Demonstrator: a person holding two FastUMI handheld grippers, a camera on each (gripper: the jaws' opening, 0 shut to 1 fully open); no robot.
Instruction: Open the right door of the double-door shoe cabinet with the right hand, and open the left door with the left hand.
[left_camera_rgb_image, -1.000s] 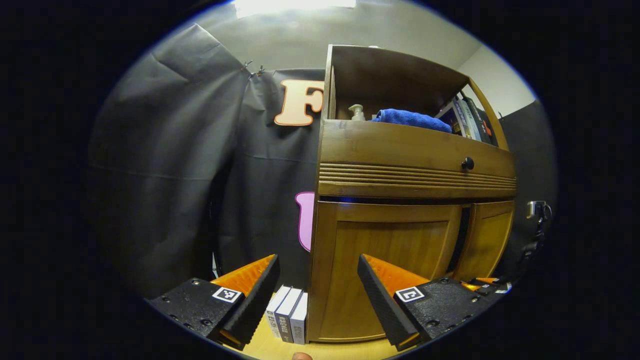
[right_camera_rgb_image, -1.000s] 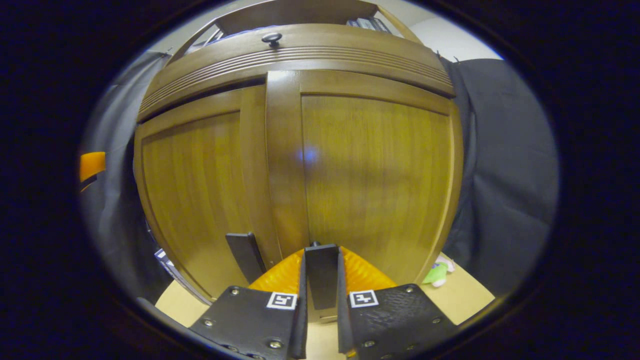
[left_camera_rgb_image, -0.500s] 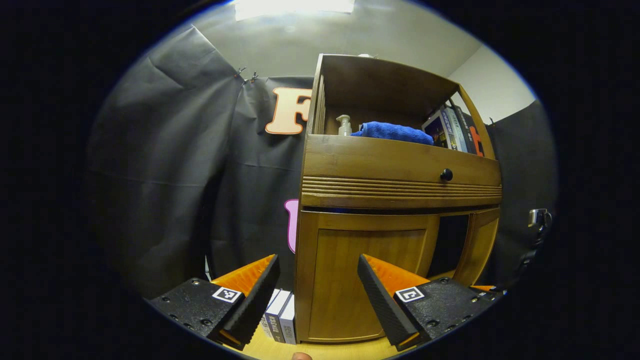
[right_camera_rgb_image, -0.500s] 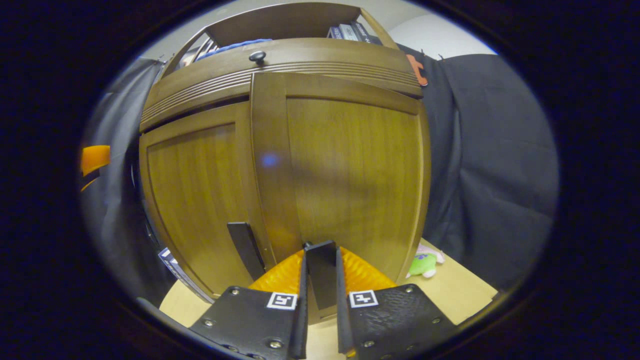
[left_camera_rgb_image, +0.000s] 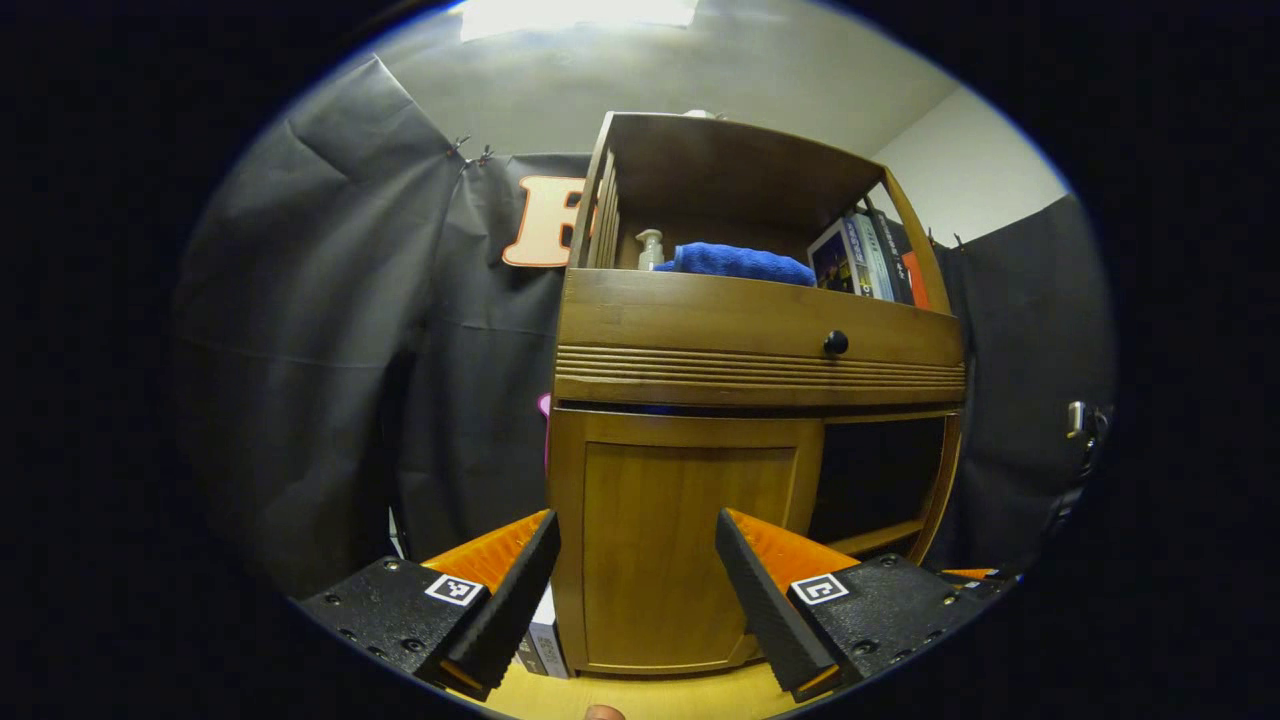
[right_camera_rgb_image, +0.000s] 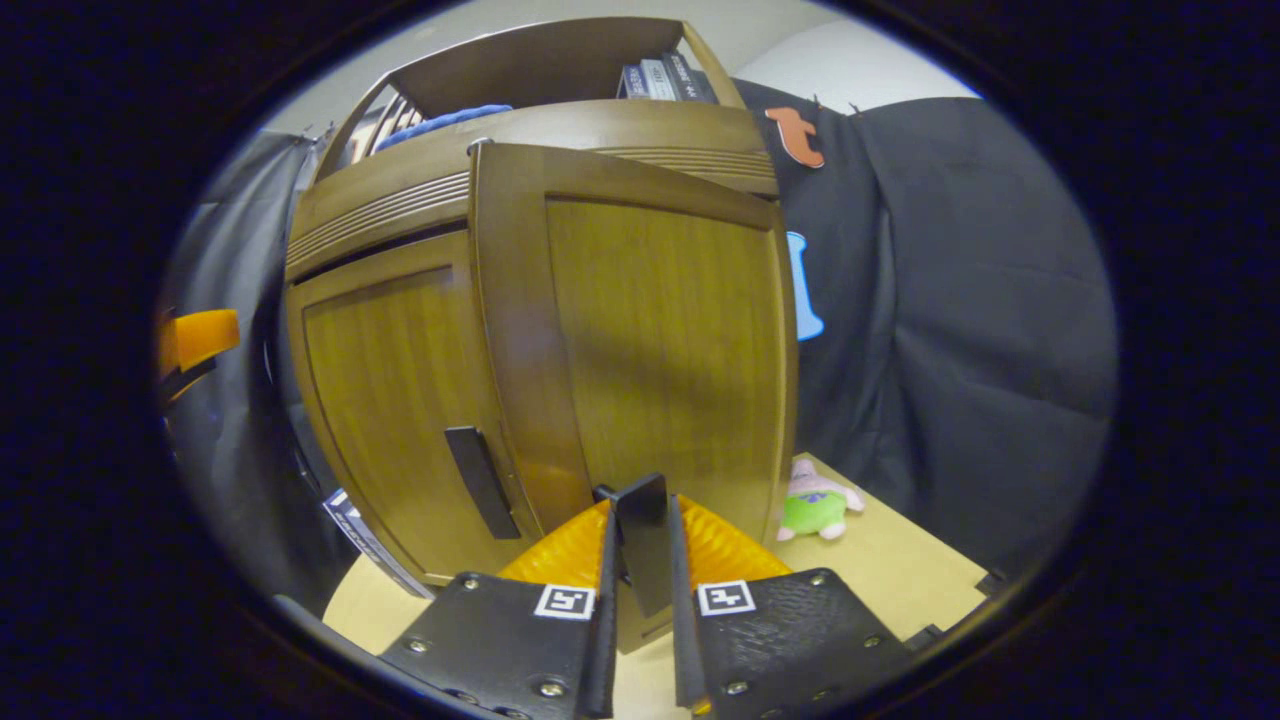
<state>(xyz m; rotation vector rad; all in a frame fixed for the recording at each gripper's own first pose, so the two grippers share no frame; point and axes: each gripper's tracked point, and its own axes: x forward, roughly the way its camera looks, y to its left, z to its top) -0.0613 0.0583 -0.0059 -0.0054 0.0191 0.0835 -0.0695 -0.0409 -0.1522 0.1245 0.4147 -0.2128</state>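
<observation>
The wooden shoe cabinet (left_camera_rgb_image: 750, 340) stands ahead of me. Its left door (left_camera_rgb_image: 680, 540) is closed, and my left gripper (left_camera_rgb_image: 635, 590) hangs open a little in front of it, holding nothing. The right half gapes dark (left_camera_rgb_image: 880, 475). In the right gripper view the right door (right_camera_rgb_image: 660, 330) is swung outward, and my right gripper (right_camera_rgb_image: 642, 505) is shut on its dark handle (right_camera_rgb_image: 645, 560). The left door (right_camera_rgb_image: 400, 400) sits behind it, with its own dark handle (right_camera_rgb_image: 482, 482) free. Part of the other gripper (right_camera_rgb_image: 195, 340) shows at the far left.
Books (left_camera_rgb_image: 545, 640) stand on the light wooden surface (right_camera_rgb_image: 900, 570) at the cabinet's left foot. A small plush toy (right_camera_rgb_image: 815, 505) lies to the right of the open door. The top shelf holds a pump bottle (left_camera_rgb_image: 650, 248), a blue towel (left_camera_rgb_image: 735, 262) and books (left_camera_rgb_image: 860, 260).
The right door has swung steadily further open with my right gripper on its handle, baring the dark inside. The left gripper has turned rightward toward the cabinet and stayed open.
</observation>
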